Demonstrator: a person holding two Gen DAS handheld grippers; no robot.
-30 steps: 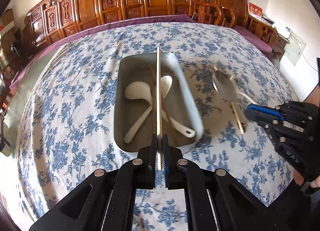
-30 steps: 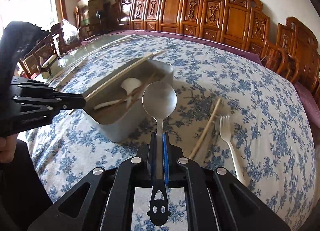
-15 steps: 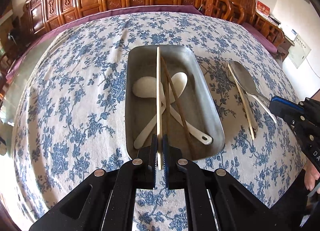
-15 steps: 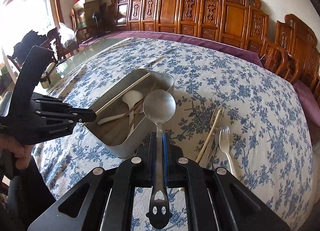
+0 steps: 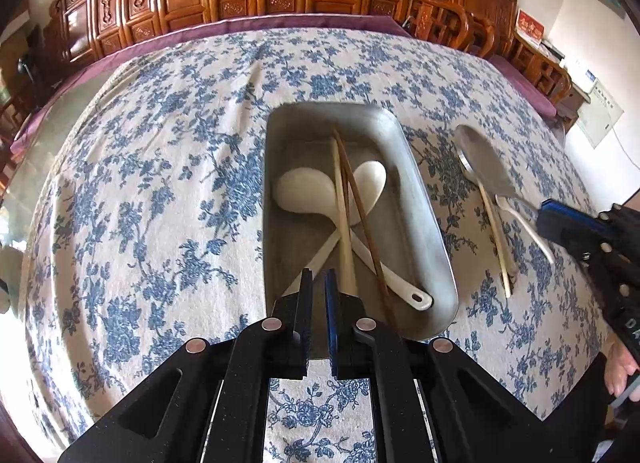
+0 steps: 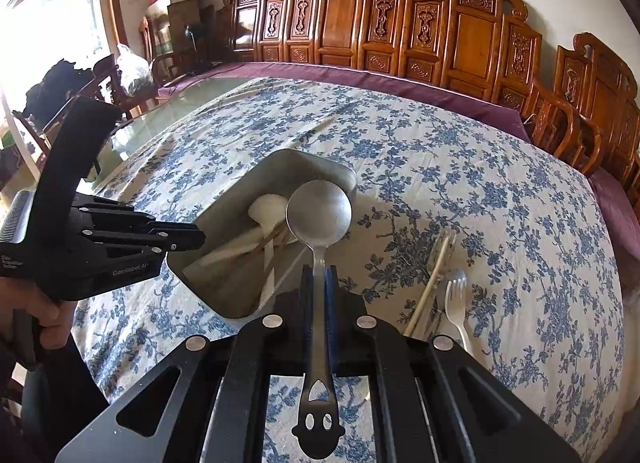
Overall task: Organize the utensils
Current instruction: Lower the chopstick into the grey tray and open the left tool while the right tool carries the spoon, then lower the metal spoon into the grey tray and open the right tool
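right gripper [image 6: 319, 275] clamped on metal spoon [image 6: 319, 211], long axis running 6-to-12, bowl ahead | metal tray [image 6: 224, 263] at 10-11 o'clock, just beside bowl; right nearer for the drop | left gripper [image 5: 318, 277] slightly parted, empty, over tray's near end | pale chopstick [image 6: 430, 287], white fork [image 6: 456, 303] on cloth at 2 o'clock

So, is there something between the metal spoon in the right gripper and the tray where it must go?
Nothing visible blocks it. The right gripper holds the metal spoon with its bowl over the metal tray's near rim. The left gripper is at the tray's left edge. White spoons and chopsticks already lie inside.
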